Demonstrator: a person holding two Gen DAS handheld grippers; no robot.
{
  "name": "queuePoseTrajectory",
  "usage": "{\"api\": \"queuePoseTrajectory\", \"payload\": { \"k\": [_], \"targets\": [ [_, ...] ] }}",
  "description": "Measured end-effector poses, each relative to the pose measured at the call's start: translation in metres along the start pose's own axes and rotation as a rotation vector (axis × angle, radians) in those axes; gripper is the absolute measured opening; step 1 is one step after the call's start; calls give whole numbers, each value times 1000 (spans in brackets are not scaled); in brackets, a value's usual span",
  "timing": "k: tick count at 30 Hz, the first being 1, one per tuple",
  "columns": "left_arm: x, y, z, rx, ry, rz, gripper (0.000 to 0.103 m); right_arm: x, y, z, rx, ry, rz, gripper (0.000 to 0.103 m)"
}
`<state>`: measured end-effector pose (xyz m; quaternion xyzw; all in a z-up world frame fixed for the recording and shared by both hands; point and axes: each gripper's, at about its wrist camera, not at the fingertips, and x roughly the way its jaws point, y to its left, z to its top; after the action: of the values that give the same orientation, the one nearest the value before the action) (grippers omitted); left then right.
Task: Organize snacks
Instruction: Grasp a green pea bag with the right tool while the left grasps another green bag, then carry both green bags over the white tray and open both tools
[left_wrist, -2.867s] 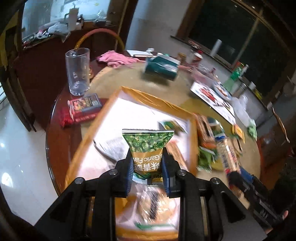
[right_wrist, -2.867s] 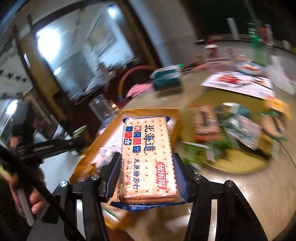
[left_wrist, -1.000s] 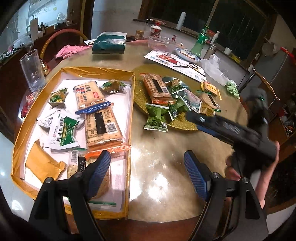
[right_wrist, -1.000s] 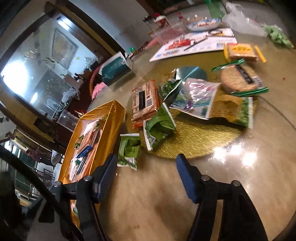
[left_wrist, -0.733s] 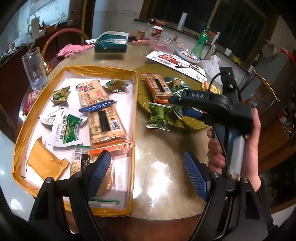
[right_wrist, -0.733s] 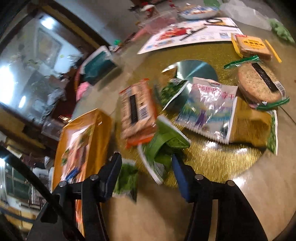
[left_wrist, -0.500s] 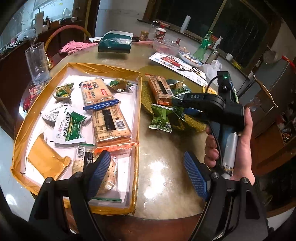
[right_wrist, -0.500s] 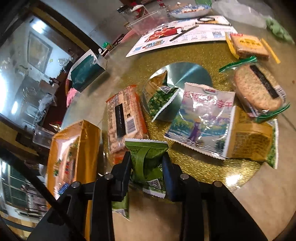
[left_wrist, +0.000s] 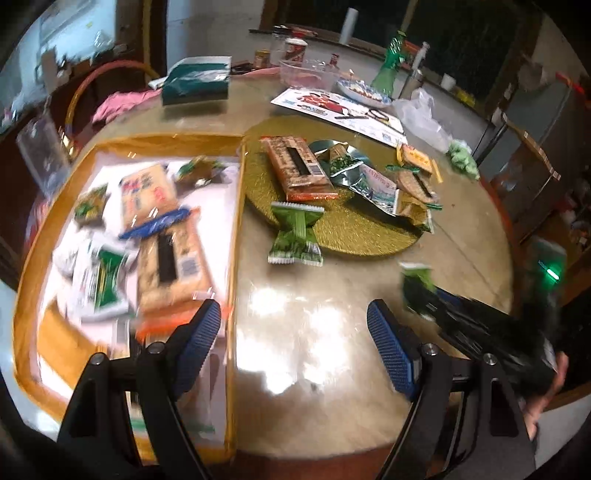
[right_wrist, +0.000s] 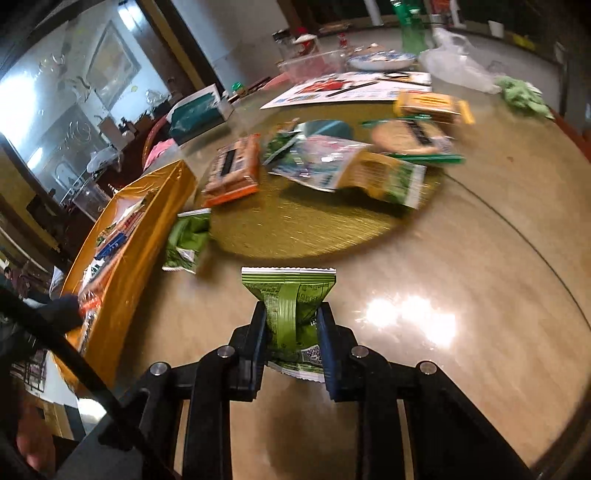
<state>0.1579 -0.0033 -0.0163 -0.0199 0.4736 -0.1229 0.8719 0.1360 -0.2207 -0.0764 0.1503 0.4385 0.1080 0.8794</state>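
closing on a green snack packet (right_wrist: 291, 314), the right claw (right_wrist: 291, 332); left claw (left_wrist: 295, 332) wide, empty.

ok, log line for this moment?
right claw: closing on green snack packet | left claw: open, empty | gold tray: part-filled

Bare table (left_wrist: 306, 332) lies open ahead of my claws at lower centre, hemmed by the orange tray wall (left_wrist: 233, 258) at left and the gold mat (left_wrist: 351, 229) with its snack heap above.
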Motion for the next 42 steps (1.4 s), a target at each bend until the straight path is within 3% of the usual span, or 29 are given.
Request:
{"api": "queuePoseTrajectory", "payload": {
  "k": [4,6,8,12,17,22,28,32,39,42],
  "targets": [
    [30,-7,25,35,48,4,82,-6,-18,-4,47,-22,25,24],
    [47,-7,37,40,78,9,76,-4,-18,-4,42,-39,44,24],
    [64,-7,49,39,119,25,63,-4,-20,-5,44,-59,55,24],
    [83,-9,63,32,151,35,56,-5,-14,-6,27,-62,39,24],
    [102,-13,67,46,191,81,31,-4,-10,-7,-11,-66,5,24],
    [95,-15,55,42,170,94,28,-4,-10,-8,-10,-68,9,24],
    [68,-38,6,107,203,-15,28,-4,-10,-8,-16,-70,2,24],
    [56,-48,-13,163,171,-6,29,-4,-9,-8,-21,-70,-4,24],
    [54,-50,-19,148,102,41,29,-4,-7,-10,-26,-72,-9,24],
    [51,-47,-21,127,106,20,28,-5,-8,-10,-33,-73,-13,24]
  ]
}}
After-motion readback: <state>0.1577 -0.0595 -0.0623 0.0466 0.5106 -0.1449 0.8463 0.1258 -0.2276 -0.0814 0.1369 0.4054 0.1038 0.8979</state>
